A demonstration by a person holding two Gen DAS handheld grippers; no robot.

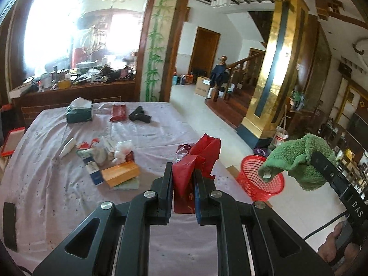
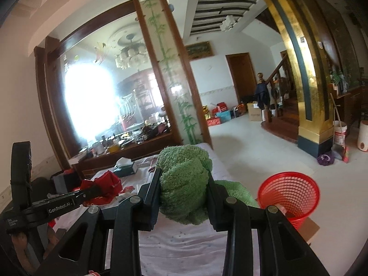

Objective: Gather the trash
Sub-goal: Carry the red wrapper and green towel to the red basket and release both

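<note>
The table [image 1: 57,138] under its pale cloth carries a litter of boxes [image 1: 119,174] and scraps. On the floor off its right edge stands the red basket [image 1: 262,179], ahead and right of both tools (the right one looks nearer). The right hand-held gripper [image 2: 184,195] pinches a green cloth [image 2: 184,184]; the left hand-held gripper [image 1: 184,184] is clamped on a red wrapper [image 1: 197,158].

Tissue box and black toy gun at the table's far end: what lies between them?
A flat red packet lies between the tissue box and the black toy gun, apart from both; left wrist view shows it.
</note>
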